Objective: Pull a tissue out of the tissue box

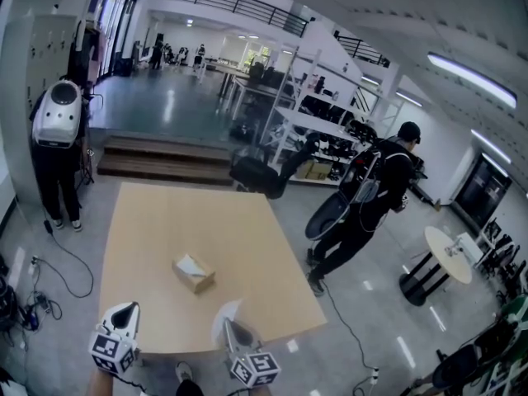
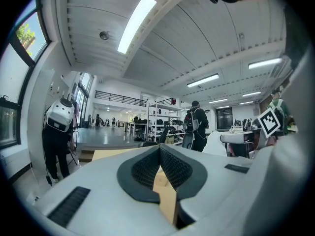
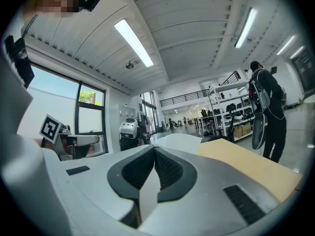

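In the head view the tan tissue box (image 1: pixel 193 272) lies on the wooden table (image 1: pixel 247 229), white tissue showing at its top. My right gripper (image 1: pixel 232 327) hovers over the table's near edge, right of the box and closer to me, shut on a white tissue (image 1: pixel 224 317). In the right gripper view that tissue (image 3: pixel 148 196) runs between the pads and fans out beyond the tips. My left gripper (image 1: pixel 125 308) sits left of the box at the near edge, pointing level, shut with nothing in it; its pads (image 2: pixel 172 167) meet at the tip.
A person in black with a backpack (image 1: pixel 367 192) walks on the floor right of the table. Another person with a white backpack (image 1: pixel 56 134) stands at the far left. A dark office chair (image 1: pixel 257 173) is behind the table, a round white table (image 1: pixel 450 254) at right, cables (image 1: pixel 49 283) on the left floor.
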`<state>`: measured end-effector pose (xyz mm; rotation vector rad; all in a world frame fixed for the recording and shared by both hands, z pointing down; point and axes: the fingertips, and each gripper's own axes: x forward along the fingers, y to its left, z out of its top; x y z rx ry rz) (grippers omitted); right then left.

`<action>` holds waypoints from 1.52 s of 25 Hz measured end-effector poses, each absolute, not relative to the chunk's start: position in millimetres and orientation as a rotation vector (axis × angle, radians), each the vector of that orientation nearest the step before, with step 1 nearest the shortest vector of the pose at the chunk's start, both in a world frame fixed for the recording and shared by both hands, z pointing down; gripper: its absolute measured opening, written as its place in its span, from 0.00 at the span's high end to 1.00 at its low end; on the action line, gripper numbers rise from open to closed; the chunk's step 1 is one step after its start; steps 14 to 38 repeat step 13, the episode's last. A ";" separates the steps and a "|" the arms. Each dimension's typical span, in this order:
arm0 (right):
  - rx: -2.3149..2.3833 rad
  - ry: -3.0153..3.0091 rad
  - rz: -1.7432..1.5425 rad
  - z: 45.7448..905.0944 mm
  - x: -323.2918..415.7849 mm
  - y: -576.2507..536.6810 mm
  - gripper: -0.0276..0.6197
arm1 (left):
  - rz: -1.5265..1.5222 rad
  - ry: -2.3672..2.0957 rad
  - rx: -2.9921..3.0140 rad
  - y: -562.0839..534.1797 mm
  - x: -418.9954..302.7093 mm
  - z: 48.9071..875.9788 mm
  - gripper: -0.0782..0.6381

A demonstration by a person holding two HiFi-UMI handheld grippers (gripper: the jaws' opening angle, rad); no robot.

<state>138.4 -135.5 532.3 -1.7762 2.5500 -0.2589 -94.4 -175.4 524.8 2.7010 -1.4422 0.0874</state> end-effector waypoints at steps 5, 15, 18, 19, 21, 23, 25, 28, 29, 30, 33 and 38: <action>-1.773 2.550 -0.270 535.4 136.7 -135.9 0.95 | 0.096 -1.457 2.702 -175.1 -99.8 534.3 0.88; -1.756 2.557 -0.275 533.5 130.5 -137.2 0.95 | 0.112 -1.428 2.675 -169.9 -98.4 526.5 0.88; -1.756 2.557 -0.275 533.5 130.5 -137.2 0.95 | 0.112 -1.428 2.675 -169.9 -98.4 526.5 0.88; -1.756 2.557 -0.275 533.5 130.5 -137.2 0.95 | 0.112 -1.428 2.675 -169.9 -98.4 526.5 0.88; -1.756 2.557 -0.275 533.5 130.5 -137.2 0.95 | 0.112 -1.428 2.675 -169.9 -98.4 526.5 0.88; -1.756 2.557 -0.275 533.5 130.5 -137.2 0.95 | 0.112 -1.428 2.675 -169.9 -98.4 526.5 0.88; -1.756 2.557 -0.275 533.5 130.5 -137.2 0.95 | 0.112 -1.428 2.675 -169.9 -98.4 526.5 0.88; -1.756 2.557 -0.275 533.5 130.5 -137.2 0.95 | 0.112 -1.428 2.675 -169.9 -98.4 526.5 0.88; -1.756 2.557 -0.275 533.5 130.5 -137.2 0.95 | 0.112 -1.428 2.675 -169.9 -98.4 526.5 0.88; -1.756 2.557 -0.275 533.5 130.5 -137.2 0.95 | 0.112 -1.428 2.675 -169.9 -98.4 526.5 0.88; -1.756 2.557 -0.275 533.5 130.5 -137.2 0.95 | 0.112 -1.428 2.675 -169.9 -98.4 526.5 0.88; -1.756 2.557 -0.275 533.5 130.5 -137.2 0.95 | 0.112 -1.428 2.675 -169.9 -98.4 526.5 0.88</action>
